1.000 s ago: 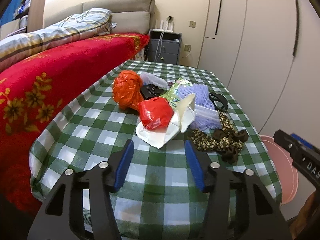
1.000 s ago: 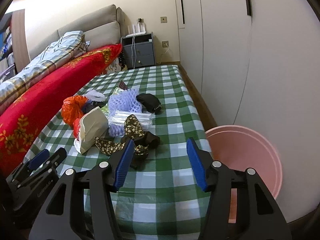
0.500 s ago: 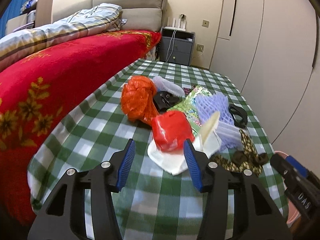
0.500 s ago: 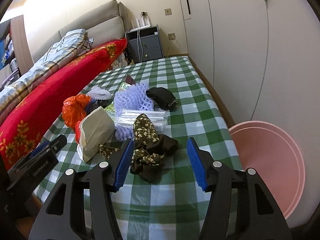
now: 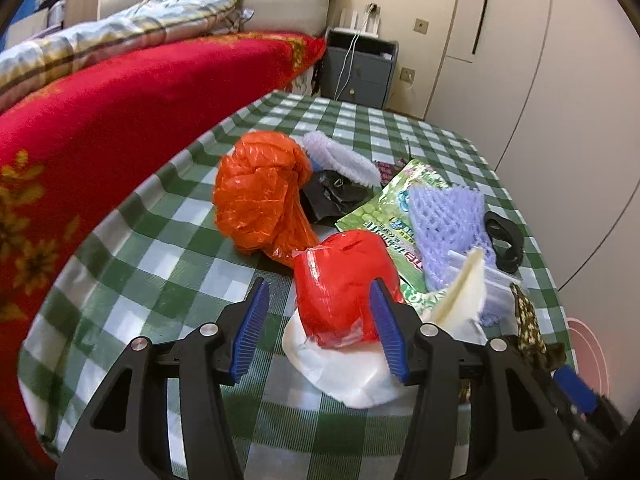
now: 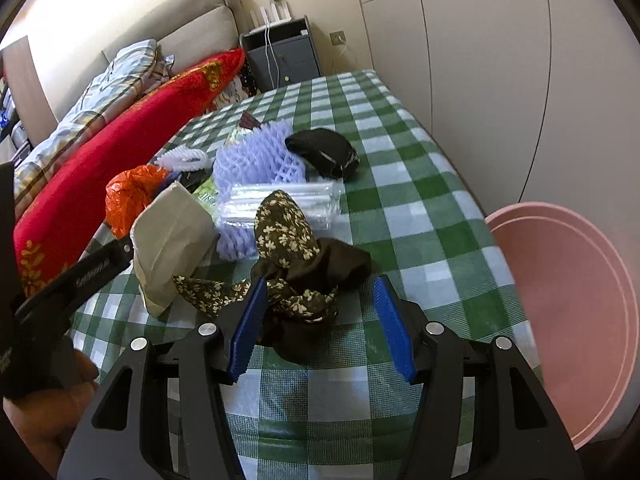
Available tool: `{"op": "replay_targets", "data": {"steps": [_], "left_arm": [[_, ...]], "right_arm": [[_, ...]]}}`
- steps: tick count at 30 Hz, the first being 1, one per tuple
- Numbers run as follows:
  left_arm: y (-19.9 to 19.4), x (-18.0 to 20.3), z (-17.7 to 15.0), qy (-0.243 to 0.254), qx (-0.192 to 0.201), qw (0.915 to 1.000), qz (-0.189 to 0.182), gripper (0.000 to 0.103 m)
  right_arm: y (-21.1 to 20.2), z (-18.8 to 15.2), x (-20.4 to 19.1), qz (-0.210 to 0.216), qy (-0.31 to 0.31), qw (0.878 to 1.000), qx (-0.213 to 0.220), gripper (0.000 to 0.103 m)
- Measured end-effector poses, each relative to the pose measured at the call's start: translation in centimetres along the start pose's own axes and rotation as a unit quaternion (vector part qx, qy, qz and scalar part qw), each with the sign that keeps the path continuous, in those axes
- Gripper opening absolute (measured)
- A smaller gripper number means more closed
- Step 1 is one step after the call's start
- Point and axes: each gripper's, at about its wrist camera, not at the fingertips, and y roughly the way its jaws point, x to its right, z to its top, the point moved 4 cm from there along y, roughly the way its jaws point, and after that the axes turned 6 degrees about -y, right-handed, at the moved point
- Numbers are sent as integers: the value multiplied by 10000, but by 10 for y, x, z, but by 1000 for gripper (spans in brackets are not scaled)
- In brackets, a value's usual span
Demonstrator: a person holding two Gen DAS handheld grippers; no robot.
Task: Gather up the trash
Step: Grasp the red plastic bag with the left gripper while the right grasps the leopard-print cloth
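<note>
Red bed (image 5: 120, 92) at far left, checked tabletop (image 5: 160, 264) beside it.

Orange plastic bag (image 5: 260, 188) on tabletop: light, crinkly, slippery.

Left gripper (image 5: 320, 328) jaws opening, unclenched, straddling red plastic wrapper (image 5: 340, 280) lying on white paper (image 5: 344, 372). Wrapper looks thin, crushable; pinch across bulging middle.

Right gripper (image 6: 320, 320) spread, holding nothing, over floral cloth scrap (image 6: 292, 264). Soft, limp, likely to trail; take bunched centre.

Pink bin (image 6: 572, 312) off tabletop's right edge.

A home bedroom: a bed (image 5: 132, 92) with red floral blanket and padded headboard (image 5: 256, 4), a grey nightstand (image 5: 360, 72), and pale wardrobe doors (image 6: 480, 80) along the wall.
</note>
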Motion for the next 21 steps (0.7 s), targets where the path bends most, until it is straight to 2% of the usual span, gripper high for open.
{"op": "replay_targets", "data": {"steps": [3,8,11,12,14,16,21], "left_arm": [[8,2,0,-63,-98,9999,-37,60],[15,8,-2,-61,-185,9996,-182,60],[18,10,-4,-50,-224,9994,-253,54],[18,11,-5,-52,-221,9994,-269,54],[16,10,-5,-11,-186,9995,-260,52],[14,11,-5,2,-153,9995,-279,51],[3,11,-1,50,-12,9995,-307,51]], "right_arm": [[4,-1,-3,53,-31,10000,-47,56],[9,-3,-8,220,-86,9997,-102,54],[10,-2,-12,298,-129,9994,-115,43],[10,-2,-13,316,-153,9993,-118,40],[10,-1,-17,393,-208,9989,-125,27],[8,0,-21,428,-262,9987,-107,20],[-2,7,-26,426,-405,9983,62,16]]}}
